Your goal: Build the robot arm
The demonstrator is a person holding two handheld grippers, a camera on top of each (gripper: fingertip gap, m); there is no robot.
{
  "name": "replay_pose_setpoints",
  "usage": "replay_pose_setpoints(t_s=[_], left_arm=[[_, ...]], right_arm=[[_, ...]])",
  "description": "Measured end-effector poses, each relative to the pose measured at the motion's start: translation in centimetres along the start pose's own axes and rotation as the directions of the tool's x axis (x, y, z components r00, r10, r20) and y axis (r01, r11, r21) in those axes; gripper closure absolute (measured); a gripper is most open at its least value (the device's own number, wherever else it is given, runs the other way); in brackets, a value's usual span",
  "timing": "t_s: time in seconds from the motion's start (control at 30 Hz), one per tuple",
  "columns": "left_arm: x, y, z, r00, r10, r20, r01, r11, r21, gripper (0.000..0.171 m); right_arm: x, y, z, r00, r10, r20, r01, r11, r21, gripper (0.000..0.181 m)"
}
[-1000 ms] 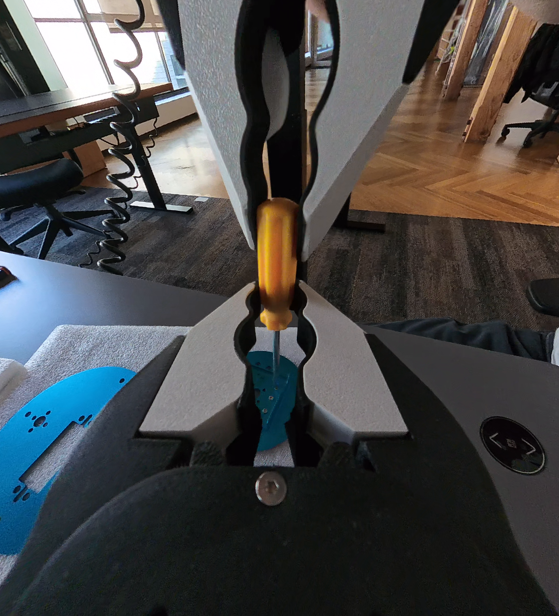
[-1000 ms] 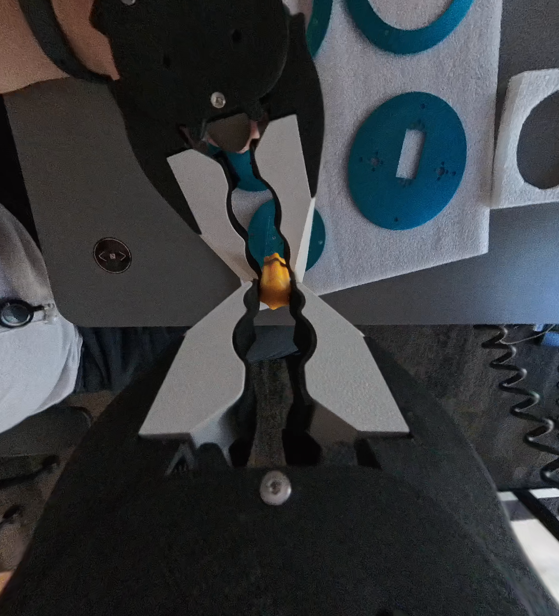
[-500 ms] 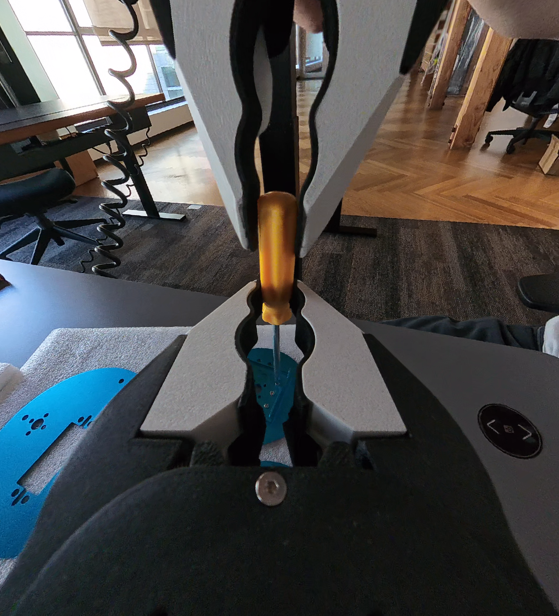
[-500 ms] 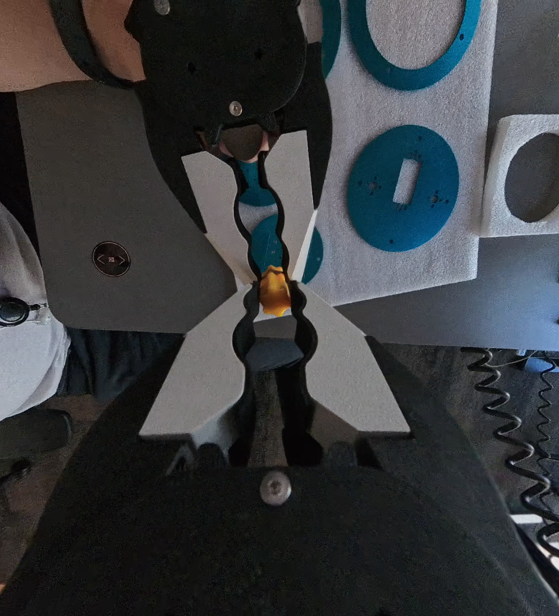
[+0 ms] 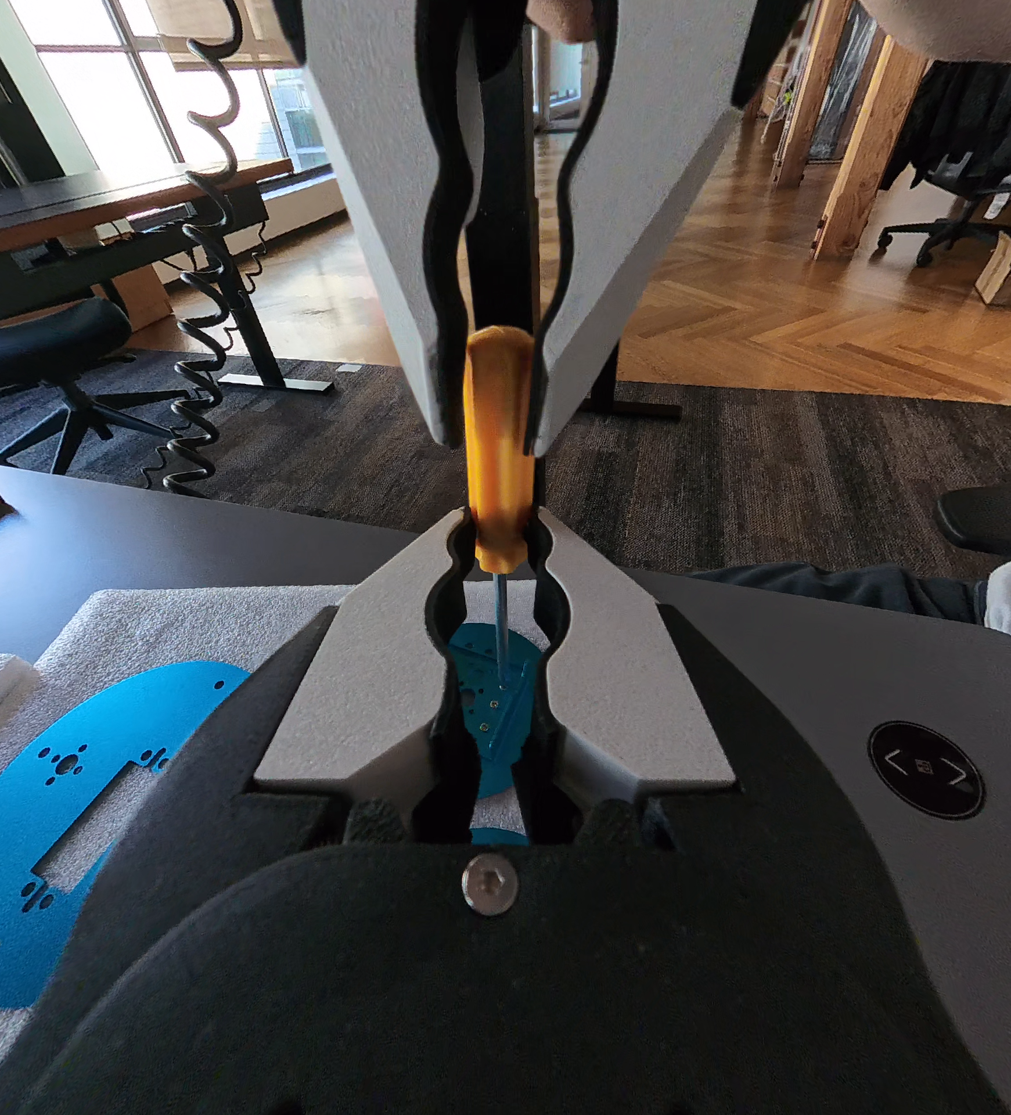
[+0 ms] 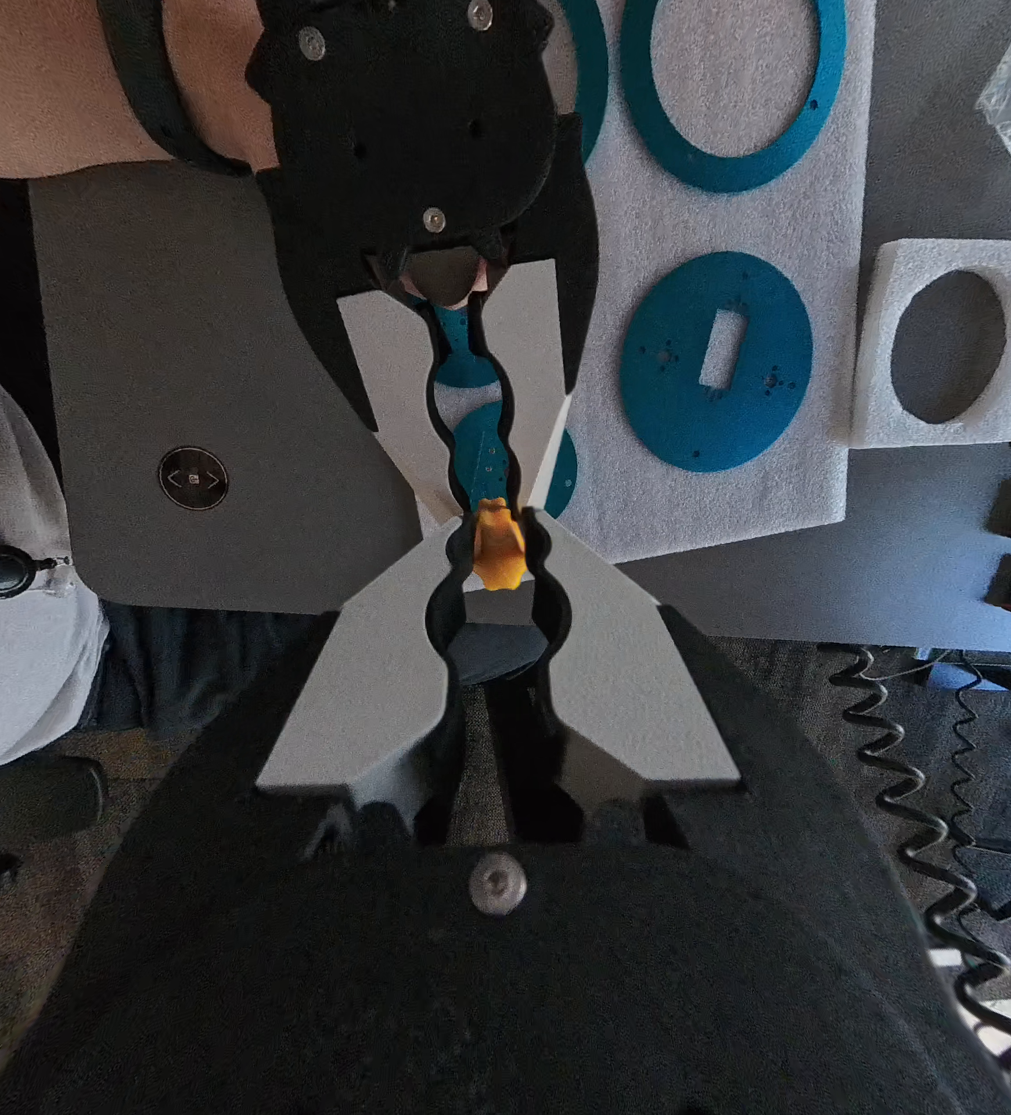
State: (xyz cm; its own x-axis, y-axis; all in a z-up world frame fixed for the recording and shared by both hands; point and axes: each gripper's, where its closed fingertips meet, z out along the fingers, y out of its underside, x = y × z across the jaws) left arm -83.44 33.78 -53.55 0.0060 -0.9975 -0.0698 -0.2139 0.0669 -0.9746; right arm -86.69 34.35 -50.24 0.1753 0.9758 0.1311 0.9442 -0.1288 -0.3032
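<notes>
Two grippers pinch one orange-handled screwdriver upright over a small blue plate

The left gripper pinches the lower end of the screwdriver handle, and the right gripper comes from above and pinches its upper end, so each pair of fingers is pressed against the handle. Below the handle the thin shaft runs down to the small blue plate, its tip at one of the plate's holes. That plate lies on a white foam sheet on the grey table. Beside the screwdriver on the same foam lie a larger blue disc with a rectangular slot and, beyond it, a blue ring. A round black button is set in the table on the screwdriver's other side
</notes>
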Motion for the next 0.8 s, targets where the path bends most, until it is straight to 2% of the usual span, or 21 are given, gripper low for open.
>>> replay_pose_setpoints(t_s=[0.2,0.43,0.53,0.63,0.73,0.8], left_arm=[[0.24,-0.02,0.10,1.000,0.010,-0.010,-0.010,1.000,0.001,0.156],[0.23,0.01,-0.13,1.000,0.008,-0.012,-0.008,1.000,-0.001,0.156],[0.28,-0.03,0.05,1.000,0.005,-0.005,-0.005,1.000,-0.004,0.156],[-0.08,0.10,0.22,1.000,0.002,0.021,-0.001,1.000,-0.020,0.156],[-0.12,0.17,0.01,1.000,0.006,0.025,-0.005,1.000,-0.024,0.156],[-0.07,0.19,-0.02,1.000,0.010,0.022,-0.010,1.000,-0.024,0.156]], right_arm=[[-0.61,0.72,0.08,0.992,-0.105,0.068,0.110,0.991,-0.077,0.160],[-0.36,0.83,0.13,0.991,-0.128,0.051,0.132,0.988,-0.086,0.163],[-0.41,1.10,0.09,0.999,-0.018,0.050,0.023,0.995,-0.102,0.162],[0.03,1.02,0.18,0.978,0.209,0.017,-0.206,0.973,-0.107,0.164],[0.06,0.66,0.29,0.967,0.255,-0.008,-0.255,0.964,-0.078,0.163],[-0.01,0.52,0.30,0.984,0.177,-0.011,-0.177,0.981,-0.082,0.164]])
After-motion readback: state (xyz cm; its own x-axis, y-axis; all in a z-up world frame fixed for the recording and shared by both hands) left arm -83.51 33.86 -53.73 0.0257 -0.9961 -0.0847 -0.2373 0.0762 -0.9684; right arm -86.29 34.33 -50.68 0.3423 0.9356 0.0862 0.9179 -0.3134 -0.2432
